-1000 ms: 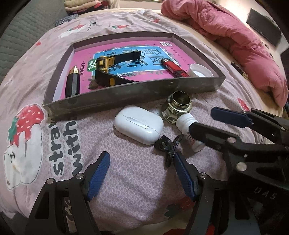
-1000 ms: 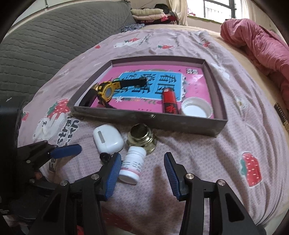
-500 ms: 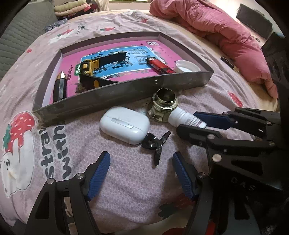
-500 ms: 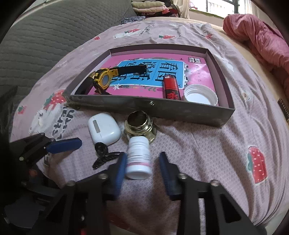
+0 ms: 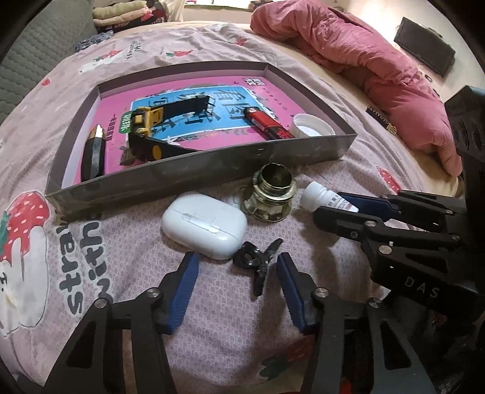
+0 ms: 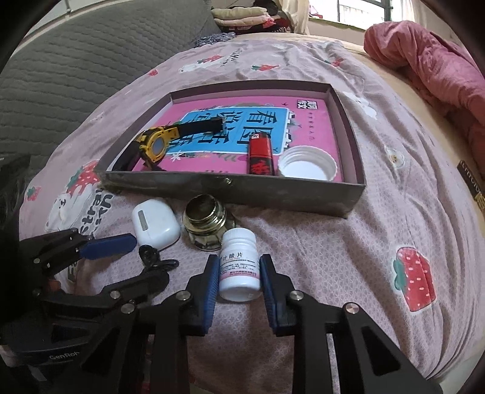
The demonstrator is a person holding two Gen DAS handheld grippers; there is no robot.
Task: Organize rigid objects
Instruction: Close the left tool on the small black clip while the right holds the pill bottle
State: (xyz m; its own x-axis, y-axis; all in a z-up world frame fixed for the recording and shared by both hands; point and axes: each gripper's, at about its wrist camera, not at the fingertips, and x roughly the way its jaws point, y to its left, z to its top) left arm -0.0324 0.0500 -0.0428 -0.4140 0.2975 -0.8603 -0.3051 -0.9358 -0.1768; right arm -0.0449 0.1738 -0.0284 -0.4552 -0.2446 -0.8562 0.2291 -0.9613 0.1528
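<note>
Now your right gripper (image 6: 238,274) has pinched the small white plastic pill bottle (image 6: 239,268), and your left gripper (image 5: 238,288) is closing around the black hair clip (image 5: 256,260), both bound for the grey cardboard tray (image 5: 182,172).

Daylit bedroom with a bed.
Strawberry-print sheet (image 6: 348,242), crumpled pink duvet (image 5: 363,60), grey quilted headboard (image 6: 75,60), folded clothes (image 6: 239,13), bright window (image 6: 357,12) behind.
</note>
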